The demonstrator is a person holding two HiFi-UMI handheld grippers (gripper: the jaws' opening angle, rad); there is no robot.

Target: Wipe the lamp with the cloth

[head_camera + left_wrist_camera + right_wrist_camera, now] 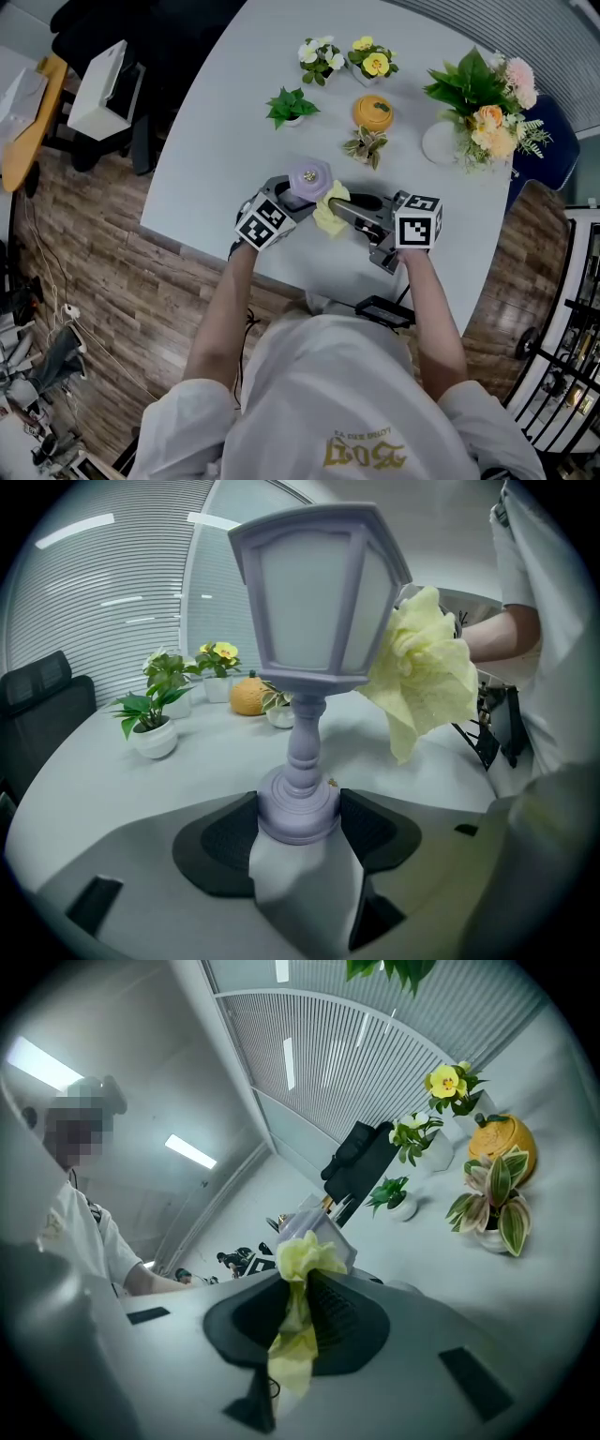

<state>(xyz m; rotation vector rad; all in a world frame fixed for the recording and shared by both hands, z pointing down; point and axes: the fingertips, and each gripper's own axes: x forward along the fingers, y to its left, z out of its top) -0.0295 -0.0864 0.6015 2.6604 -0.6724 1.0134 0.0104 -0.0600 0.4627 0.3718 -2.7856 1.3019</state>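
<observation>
A small lilac lantern-shaped lamp [314, 602] stands upright on the white table [225, 141]. My left gripper [298, 819] is shut on the lamp's round base [297, 805]. In the head view the lamp's top [309, 179] shows between the two grippers. A crumpled yellow cloth [424, 667] presses against the right side of the lamp's shade. My right gripper [298, 1316] is shut on the cloth [300, 1269], which bunches out past the jaws against the lamp [314, 1218]. The cloth [330, 207] lies just right of the lamp in the head view.
Behind the lamp stand small potted plants [292, 106], pots of white and yellow flowers [347, 58], an orange pumpkin-shaped pot [373, 112], a striped-leaf plant [367, 146] and a big bouquet [486, 105]. The table's near edge runs just under the grippers. A black chair [42, 700] sits left.
</observation>
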